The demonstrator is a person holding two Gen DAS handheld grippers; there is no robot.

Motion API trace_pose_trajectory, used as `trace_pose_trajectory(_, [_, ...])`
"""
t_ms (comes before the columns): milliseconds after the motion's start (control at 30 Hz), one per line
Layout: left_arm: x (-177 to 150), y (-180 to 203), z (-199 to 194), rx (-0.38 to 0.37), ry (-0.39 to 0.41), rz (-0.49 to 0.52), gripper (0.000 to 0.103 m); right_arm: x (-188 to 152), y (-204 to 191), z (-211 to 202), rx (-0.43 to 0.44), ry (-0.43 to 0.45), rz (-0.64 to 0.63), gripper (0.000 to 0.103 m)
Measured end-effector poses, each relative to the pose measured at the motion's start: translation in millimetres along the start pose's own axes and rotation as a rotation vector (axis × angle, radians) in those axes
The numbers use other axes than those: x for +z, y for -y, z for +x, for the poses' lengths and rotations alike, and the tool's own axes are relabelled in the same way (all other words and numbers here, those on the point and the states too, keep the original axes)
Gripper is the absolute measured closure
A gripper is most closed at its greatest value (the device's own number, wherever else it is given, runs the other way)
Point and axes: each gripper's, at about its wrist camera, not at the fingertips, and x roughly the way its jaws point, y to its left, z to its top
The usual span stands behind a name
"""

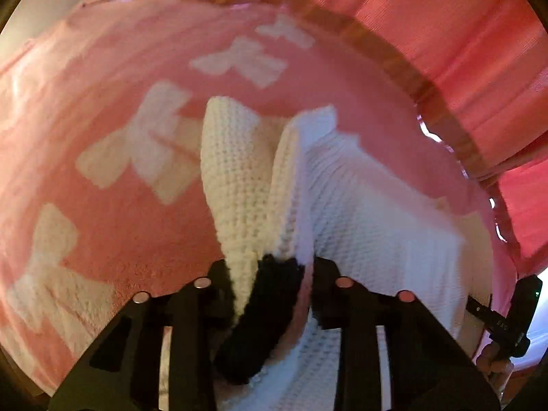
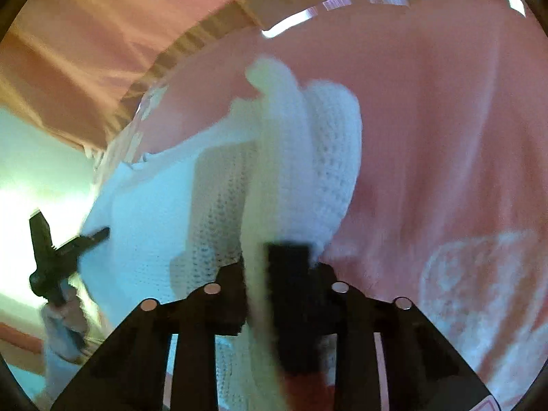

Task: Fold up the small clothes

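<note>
A white waffle-knit garment (image 1: 370, 212) lies bunched on a pink blanket. My left gripper (image 1: 272, 269) is shut on a raised fold of it, and a cream knit strip (image 1: 236, 178) with a dark fuzzy piece (image 1: 263, 311) runs between the jaws. In the right wrist view my right gripper (image 2: 279, 265) is also shut on the white garment (image 2: 147, 212), with a fold (image 2: 291, 157) standing up between its fingers. Each view catches the other tool at its edge: the right gripper (image 1: 507, 322) and the left gripper (image 2: 58, 257), both in a hand.
The pink blanket (image 1: 137, 239) carries white bow shapes (image 1: 144, 144). A wooden edge (image 1: 421, 92) curves along the far side, with red-pink cloth (image 1: 445, 34) beyond it. A pale floor (image 2: 37, 171) shows past the left edge in the right wrist view.
</note>
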Motion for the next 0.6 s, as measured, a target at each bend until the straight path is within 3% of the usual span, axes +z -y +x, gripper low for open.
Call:
trace_pose_trajectory(133, [6, 33, -45, -0.115, 0.083, 0.086, 0.076, 12, -24, -58, 0.018, 0.123, -0.061, 0.081])
trace_pose_trajectory(233, [7, 47, -42, -0.122, 0.082, 0.119, 0.075, 11, -15, -83, -0.089, 0.169, -0.098, 0.08])
trace_pose_trajectory(300, [4, 48, -14, -0.076, 0.025, 0.129, 0.074, 10, 14, -69, -0.194, 0.118, -0.042, 0.078])
trace_pose_trajectory(367, [-5, 44, 30, -0.03, -0.093, 0.107, 0.074, 9, 51, -31, -0.257, -0.015, 0.036, 0.073])
trace_pose_trajectory(400, [-8, 43, 36, -0.02, -0.09, 0.1, 0.073, 6, 61, -18, -0.261, -0.055, 0.057, 0.066])
trace_pose_trajectory(467, [-8, 51, 29, 0.003, -0.063, 0.146, 0.073, 7, 64, -31, -0.267, 0.006, 0.082, 0.065])
trace_pose_trajectory(533, [-5, 51, 19, -0.021, -0.048, 0.141, 0.073, 7, 49, -61, -0.353, 0.104, 0.05, 0.065])
trace_pose_trajectory(567, [-4, 50, 14, -0.032, -0.045, 0.13, 0.073, 5, 31, -83, -0.405, 0.194, -0.021, 0.066])
trace_pose_trajectory(600, [-4, 50, 12, -0.034, -0.044, 0.125, 0.073, 4, 16, -94, -0.392, 0.234, -0.077, 0.081])
